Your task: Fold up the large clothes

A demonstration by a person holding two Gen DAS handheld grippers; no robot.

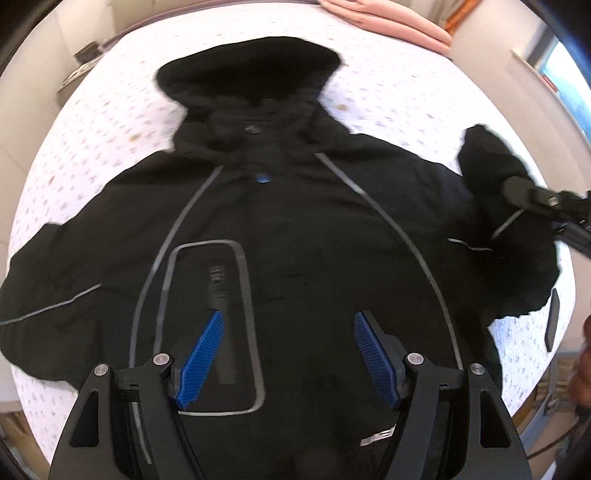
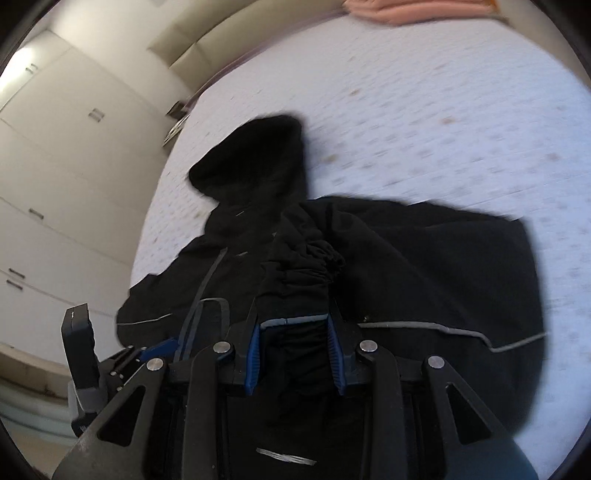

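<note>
A large black hooded jacket [image 1: 295, 229] with grey piping lies front up on the white patterned bed [image 1: 406, 96], hood [image 1: 247, 70] at the far end. My left gripper [image 1: 288, 325] is open and empty, hovering over the jacket's lower chest beside a grey-outlined pocket [image 1: 221, 295]. My right gripper [image 2: 293, 332] is shut on the jacket's right sleeve cuff [image 2: 295, 295] and holds the sleeve lifted over the body; it shows in the left wrist view [image 1: 532, 197] at the right. The jacket also fills the right wrist view [image 2: 424, 266].
A folded pink cloth [image 1: 391, 22] lies at the bed's far edge, also in the right wrist view [image 2: 413, 11]. White cupboards [image 2: 55, 166] stand left of the bed. A dark phone-like object [image 1: 552, 319] lies near the bed's right edge.
</note>
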